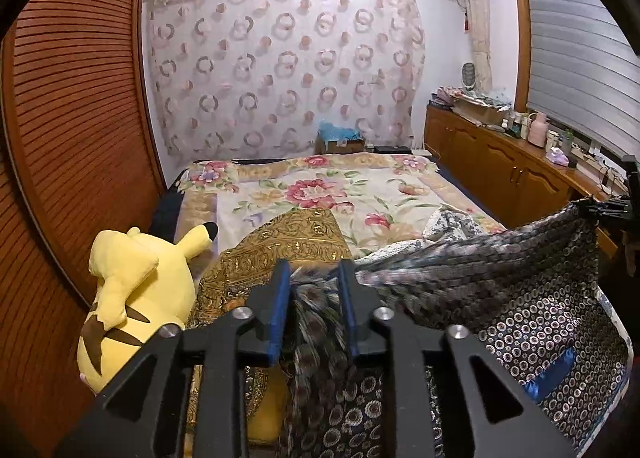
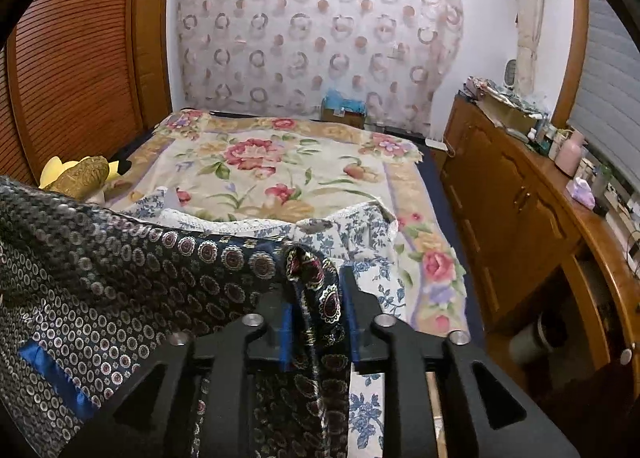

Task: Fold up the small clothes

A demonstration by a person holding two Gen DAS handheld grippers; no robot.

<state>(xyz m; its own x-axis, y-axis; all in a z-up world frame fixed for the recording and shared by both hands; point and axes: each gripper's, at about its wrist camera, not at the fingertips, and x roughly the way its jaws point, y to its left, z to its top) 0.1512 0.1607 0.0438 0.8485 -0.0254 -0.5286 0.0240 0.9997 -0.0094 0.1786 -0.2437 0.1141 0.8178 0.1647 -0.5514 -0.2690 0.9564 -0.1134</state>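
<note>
Left gripper [image 1: 314, 270] and right gripper [image 2: 316, 278] each stand with fingers parted, a bunch of the dark patterned garment [image 2: 120, 290] loose between them — it hangs over the bed [image 2: 280, 162], unfolded. Folding appears barely begun; a blue floral garment [image 2: 360, 234] waits.

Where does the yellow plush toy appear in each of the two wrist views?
Left wrist view: the yellow plush toy lies large at lower left, beside the gold patterned cloth.
Right wrist view: only a small yellow part shows at the left edge, behind that gold cloth.
Shared landmark: the floral bedspread.
</note>
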